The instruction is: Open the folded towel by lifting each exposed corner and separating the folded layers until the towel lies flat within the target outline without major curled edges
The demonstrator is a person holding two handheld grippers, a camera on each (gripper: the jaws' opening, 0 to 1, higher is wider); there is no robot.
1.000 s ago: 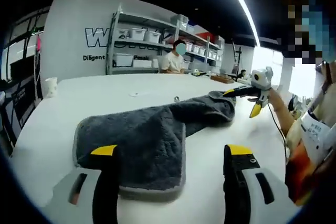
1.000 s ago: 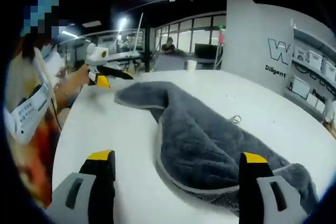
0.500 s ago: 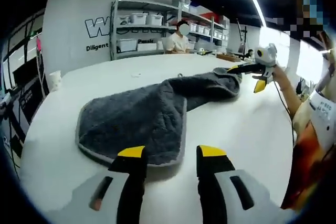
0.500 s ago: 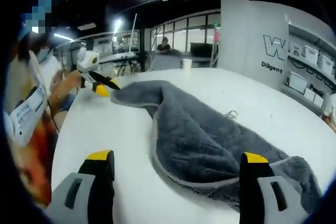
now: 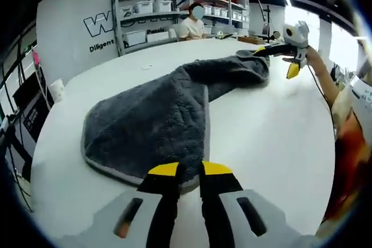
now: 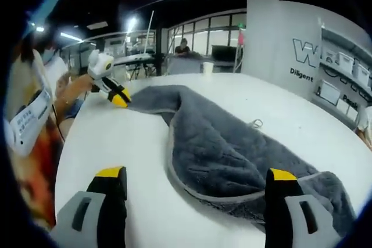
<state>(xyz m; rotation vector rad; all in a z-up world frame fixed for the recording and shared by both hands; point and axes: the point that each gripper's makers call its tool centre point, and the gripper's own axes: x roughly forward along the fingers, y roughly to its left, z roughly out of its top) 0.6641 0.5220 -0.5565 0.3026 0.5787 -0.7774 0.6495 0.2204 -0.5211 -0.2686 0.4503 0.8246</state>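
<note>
Grey towel lies half-unfolded on the white counter; left gripper, fingers pinched on its near hem, anchors it; right gripper, fingers wide apart and empty, straddles the opposite corner.

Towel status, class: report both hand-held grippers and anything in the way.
Left hand-held gripper shut on towel edge. Right hand-held gripper open, towel partly unfolded between. White table, nothing blocking.

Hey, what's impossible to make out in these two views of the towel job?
Right gripper view: towel near corner, partly hidden behind the right tongs' jaw.
Left gripper view: wall lettering, partly covered by the shelf.
Right gripper view: small loop on the table, too small to identify.
Both views: folded layers underneath the towel.
</note>
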